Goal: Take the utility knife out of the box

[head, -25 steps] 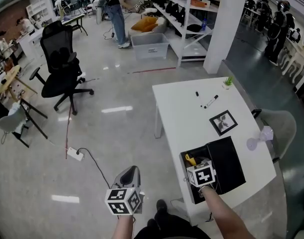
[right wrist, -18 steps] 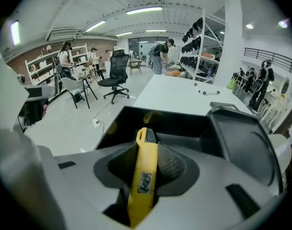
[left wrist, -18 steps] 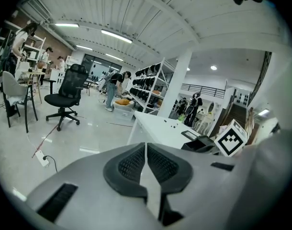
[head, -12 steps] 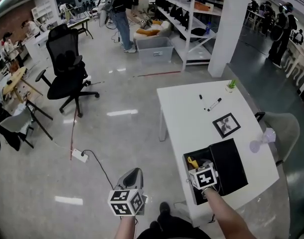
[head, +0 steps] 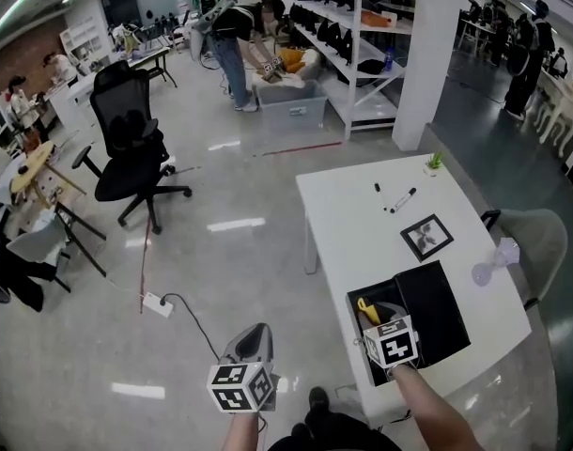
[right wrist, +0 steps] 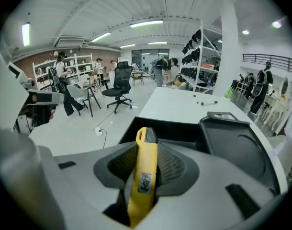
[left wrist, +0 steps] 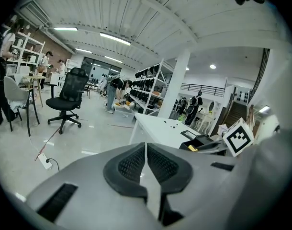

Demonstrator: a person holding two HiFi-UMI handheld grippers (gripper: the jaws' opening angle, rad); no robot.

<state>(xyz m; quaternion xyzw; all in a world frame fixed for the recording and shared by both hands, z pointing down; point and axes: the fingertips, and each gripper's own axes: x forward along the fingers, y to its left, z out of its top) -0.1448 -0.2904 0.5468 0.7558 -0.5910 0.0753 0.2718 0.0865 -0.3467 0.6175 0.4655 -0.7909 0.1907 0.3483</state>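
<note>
The white table (head: 362,209) is filling the right half of the head view. The black box (head: 385,296) is sitting near its lower edge, with the hinged lid (head: 435,308) lying open flat to the right of the compartment.

The right gripper (head: 380,325) is hovering over the open compartment at lower right and pointing toward the top of the frame. Its jaws are standing fairly wide and clamping the yellow utility knife (right wrist: 144,176) between their ribbed pads. The knife's long axis is running straight along the jaws, and its dark-tipped nose is poking out past the fingertips, above the box's dark interior. The knife is therefore already in the grip, so what remains looks like carrying it up and clear of the box rim. The nose is still lying over the compartment in the right gripper view.

The left gripper (left wrist: 146,150) is hanging over the bare floor at lower centre of the head view, well apart from the box. Its jaws are pressing together with nothing between them, playing no part in the lift
</note>
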